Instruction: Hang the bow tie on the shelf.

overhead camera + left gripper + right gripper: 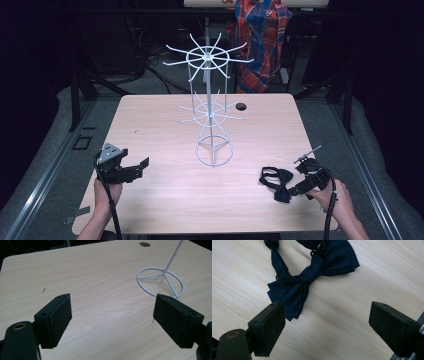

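Note:
A dark navy bow tie [277, 180] lies flat on the wooden table [160, 125] near its front right. Its strap and knot show close up in the right gripper view, where the bow tie [312, 275] lies just beyond the jaws. My right gripper [292, 190] is open, its tips right beside the tie, nothing between them. A white wire display stand [212, 107] with two tiers of radiating hooks rises at the table's middle. My left gripper [136, 169] hovers open at the front left, pointing toward the stand's ring base [161, 281].
A small round hole [241, 106] sits in the tabletop behind the stand. A plaid cloth [262, 40] hangs beyond the table's far edge. Dark floor and rails surround the table.

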{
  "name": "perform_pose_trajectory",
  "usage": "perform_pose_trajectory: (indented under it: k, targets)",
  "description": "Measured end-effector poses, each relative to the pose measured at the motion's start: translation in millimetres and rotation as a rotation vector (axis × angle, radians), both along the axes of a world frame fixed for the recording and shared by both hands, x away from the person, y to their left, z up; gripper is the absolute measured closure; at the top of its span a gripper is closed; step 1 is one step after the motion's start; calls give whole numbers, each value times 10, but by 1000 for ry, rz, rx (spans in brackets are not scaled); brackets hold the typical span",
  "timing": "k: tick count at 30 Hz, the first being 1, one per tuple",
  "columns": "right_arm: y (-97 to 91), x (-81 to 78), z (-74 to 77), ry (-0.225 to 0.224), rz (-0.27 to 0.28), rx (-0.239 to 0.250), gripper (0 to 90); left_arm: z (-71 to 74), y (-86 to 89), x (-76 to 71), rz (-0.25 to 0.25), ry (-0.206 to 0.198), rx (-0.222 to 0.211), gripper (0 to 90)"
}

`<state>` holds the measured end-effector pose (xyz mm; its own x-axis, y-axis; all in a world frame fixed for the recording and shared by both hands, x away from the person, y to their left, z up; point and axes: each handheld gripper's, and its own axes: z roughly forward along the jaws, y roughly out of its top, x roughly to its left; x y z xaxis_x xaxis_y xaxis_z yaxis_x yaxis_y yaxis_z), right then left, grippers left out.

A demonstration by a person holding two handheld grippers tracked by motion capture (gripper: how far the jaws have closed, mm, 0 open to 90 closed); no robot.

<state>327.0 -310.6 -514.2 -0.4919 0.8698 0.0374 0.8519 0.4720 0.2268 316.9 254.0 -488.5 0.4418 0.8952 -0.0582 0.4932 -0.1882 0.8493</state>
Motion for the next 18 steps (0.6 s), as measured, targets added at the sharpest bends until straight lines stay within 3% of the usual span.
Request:
perform_pose_trajectory:
  k: [10, 16, 18]
  targets:
    - [90, -7, -17, 22, 11, 24, 129, -3, 2, 2, -4, 0, -2, 156]
    - [165, -9, -40, 10, 8, 42, 127, -4, 15, -4, -5, 2, -1, 156]
    - [209, 0, -47, 25, 31, 35, 125, -5, 15, -5, -4, 3, -1, 156]
